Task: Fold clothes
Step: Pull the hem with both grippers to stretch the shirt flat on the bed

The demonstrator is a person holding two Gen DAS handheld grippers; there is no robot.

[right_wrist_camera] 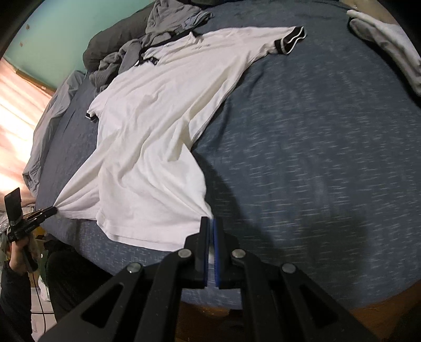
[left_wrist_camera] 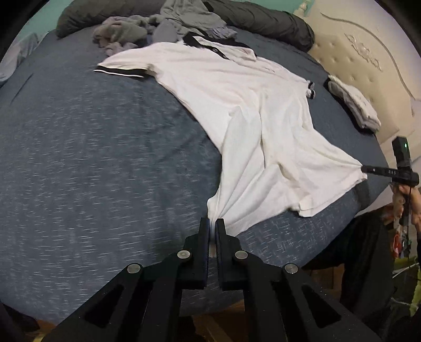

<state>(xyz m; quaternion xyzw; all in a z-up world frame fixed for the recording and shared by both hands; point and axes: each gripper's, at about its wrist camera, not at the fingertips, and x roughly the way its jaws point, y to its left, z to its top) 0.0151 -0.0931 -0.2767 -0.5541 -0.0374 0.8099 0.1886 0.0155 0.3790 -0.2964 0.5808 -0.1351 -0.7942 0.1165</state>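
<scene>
Now both grippers pinch the hem of a white polo shirt (left_wrist_camera: 236, 105) that lies spread on a blue bed (left_wrist_camera: 92, 157). At the bottom centre of the left wrist view, the left gripper (left_wrist_camera: 212, 223) has its jaws together on one hem corner, with cloth bunched into tight pleats at the tips. At the right edge of that same view, the right gripper (left_wrist_camera: 364, 168) clamps the other hem corner, held by a hand (left_wrist_camera: 410, 202) below it. The hem sags between the two grips.

From the right wrist view the shirt (right_wrist_camera: 147, 126) runs from bottom centre up toward the top. The right gripper (right_wrist_camera: 211, 223) is closed on white fabric, its blue pads showing. The left gripper (right_wrist_camera: 54, 210) sits at the lower left, cloth fanning out from its tip.

The collar and sleeve cuffs are black-trimmed. Beyond the collar, at the top of the left wrist view, lies a heap of grey clothes (left_wrist_camera: 123, 31) against a dark pillow (left_wrist_camera: 276, 23). A folded stack (left_wrist_camera: 355, 105) sits on the bed at the right, next to a cream headboard (left_wrist_camera: 368, 60).
</scene>
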